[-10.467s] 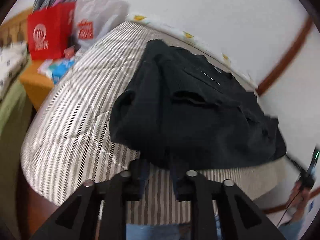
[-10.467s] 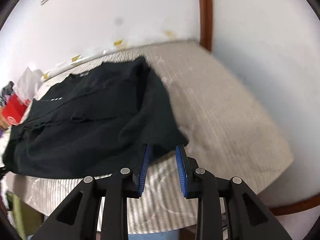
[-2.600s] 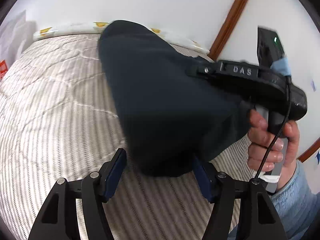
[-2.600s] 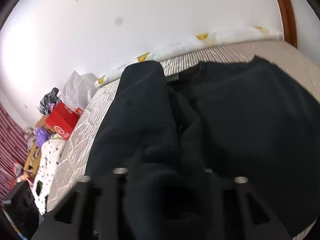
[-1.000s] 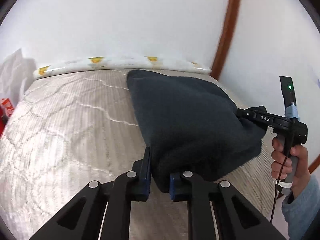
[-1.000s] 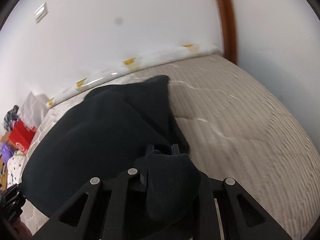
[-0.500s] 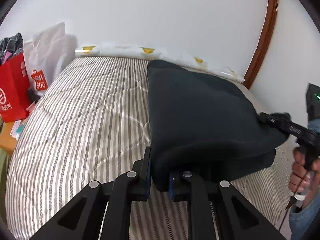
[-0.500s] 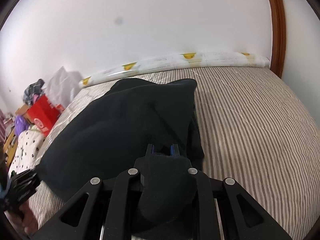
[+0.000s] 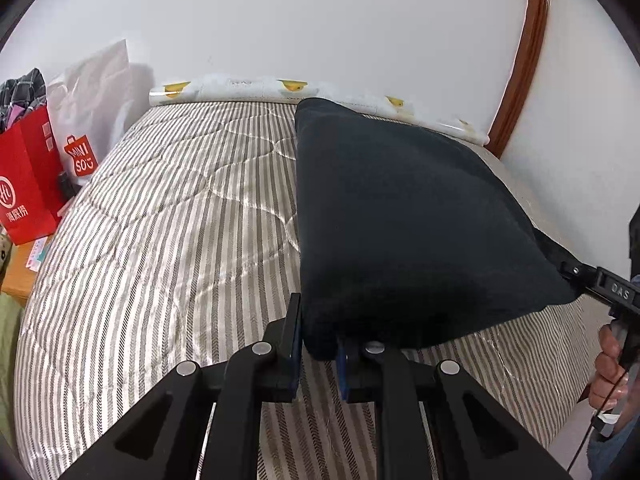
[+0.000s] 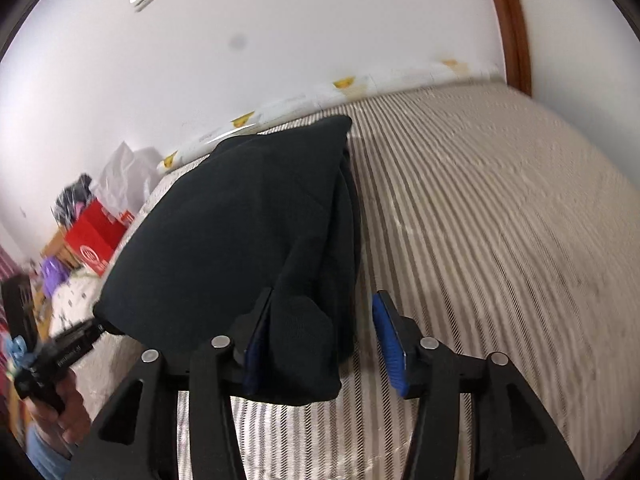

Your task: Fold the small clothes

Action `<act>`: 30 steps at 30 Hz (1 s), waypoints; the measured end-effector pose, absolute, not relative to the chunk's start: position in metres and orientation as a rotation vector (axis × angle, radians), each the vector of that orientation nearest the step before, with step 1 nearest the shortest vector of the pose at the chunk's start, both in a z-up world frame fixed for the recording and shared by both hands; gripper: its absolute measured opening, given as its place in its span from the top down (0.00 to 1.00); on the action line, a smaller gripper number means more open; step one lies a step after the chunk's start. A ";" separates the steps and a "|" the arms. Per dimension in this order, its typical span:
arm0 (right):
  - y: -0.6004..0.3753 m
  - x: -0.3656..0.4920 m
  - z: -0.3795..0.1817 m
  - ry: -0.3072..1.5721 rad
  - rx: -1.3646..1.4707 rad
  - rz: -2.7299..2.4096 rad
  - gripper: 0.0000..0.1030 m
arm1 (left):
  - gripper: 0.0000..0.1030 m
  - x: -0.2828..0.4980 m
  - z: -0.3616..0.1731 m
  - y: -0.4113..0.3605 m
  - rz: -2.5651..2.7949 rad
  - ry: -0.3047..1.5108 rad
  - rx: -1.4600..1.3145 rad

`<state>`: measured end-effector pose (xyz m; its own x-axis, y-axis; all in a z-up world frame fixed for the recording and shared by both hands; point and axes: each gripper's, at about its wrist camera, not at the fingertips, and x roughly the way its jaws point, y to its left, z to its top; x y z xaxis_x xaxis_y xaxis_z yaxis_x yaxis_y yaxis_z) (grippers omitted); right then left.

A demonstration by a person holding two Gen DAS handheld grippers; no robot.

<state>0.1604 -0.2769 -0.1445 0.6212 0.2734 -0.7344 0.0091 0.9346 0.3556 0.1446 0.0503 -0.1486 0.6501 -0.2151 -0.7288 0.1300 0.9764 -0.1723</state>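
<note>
Left gripper (image 9: 316, 336) clamped tight on near corner of dark, soft fleece garment (image 9: 400, 216) draped over striped quilted mattress (image 9: 168, 232). Right gripper (image 10: 320, 340) just opened, halfway; cloth loose between jaws. Risk: left-side pull now skews the fold.

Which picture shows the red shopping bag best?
The left wrist view. There the red bag stands large and sharp beside the striped bed, its white logo easy to see. In the right wrist view the same bag is small and blurred, far off behind the dark garment.
</note>
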 end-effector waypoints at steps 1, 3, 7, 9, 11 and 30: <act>-0.280 0.164 -0.148 0.905 0.381 0.155 0.43 | 0.87 0.144 -0.149 0.052 -0.202 0.844 -0.114; -0.283 0.170 -0.155 0.925 0.453 0.190 0.38 | 0.87 0.142 -0.150 0.054 -0.211 0.848 -0.124; -0.281 0.184 -0.167 0.970 0.532 0.245 0.37 | 0.87 0.141 -0.150 0.056 -0.222 0.848 -0.123; -0.277 0.190 -0.168 0.985 0.530 0.261 0.37 | 0.87 0.142 -0.150 0.056 -0.220 0.849 -0.115; -0.273 0.195 -0.170 0.997 0.529 0.276 0.43 | 0.87 0.144 -0.150 0.056 -0.218 0.849 -0.112; -0.301 0.257 -0.145 0.966 0.340 0.290 0.75 | 0.90 0.146 -0.149 0.003 -0.279 0.855 -0.059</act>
<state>0.2570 -0.3008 -0.1452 0.5373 0.3878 -0.7490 -0.0887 0.9091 0.4070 0.1459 0.0029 -0.1491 0.6220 -0.2662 -0.7363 0.2188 0.9621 -0.1630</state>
